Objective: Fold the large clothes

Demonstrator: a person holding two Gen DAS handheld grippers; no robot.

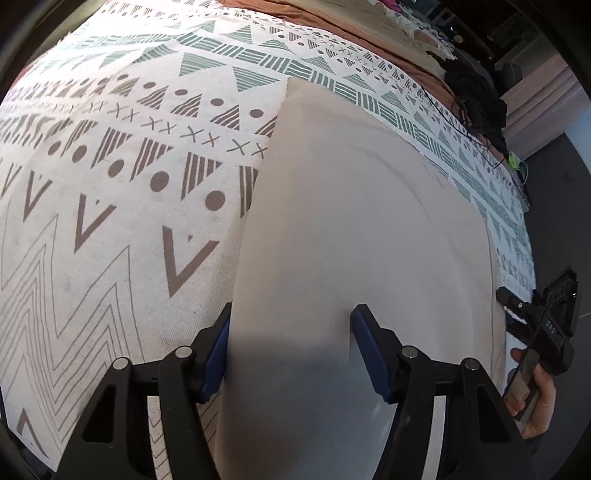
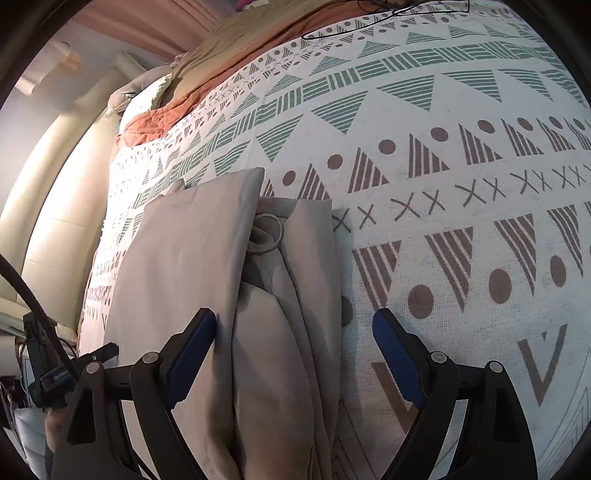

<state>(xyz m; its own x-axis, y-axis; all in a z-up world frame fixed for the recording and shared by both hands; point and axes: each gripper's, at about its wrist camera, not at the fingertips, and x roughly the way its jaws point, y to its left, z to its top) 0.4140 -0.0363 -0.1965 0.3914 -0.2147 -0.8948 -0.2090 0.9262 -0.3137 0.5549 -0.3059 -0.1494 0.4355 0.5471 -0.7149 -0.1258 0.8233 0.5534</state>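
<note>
A large beige garment (image 1: 351, 221) lies folded flat on the patterned bedspread (image 1: 110, 166). My left gripper (image 1: 293, 325) points down onto its near part. The jaws stand apart: the left finger sits at the cloth's left edge and the right fingertip dents the cloth's top. Seen from the right wrist, the garment (image 2: 184, 258) shows stacked layers and a cord loop (image 2: 266, 232) at its fold. My right gripper (image 2: 295, 325) is open, with the layered edge between its fingers and no pad pressing on it. The right gripper (image 1: 535, 321) also shows at the left view's right edge, held by a hand (image 1: 539, 398).
An orange blanket (image 2: 155, 122) and tan cloth (image 2: 240, 40) lie at the bed's far end. A black cable (image 2: 369, 22) runs over the bedspread (image 2: 443, 221). Dark clutter (image 1: 476, 99) sits past the bed's far right side. A cream padded panel (image 2: 55, 203) flanks the bed.
</note>
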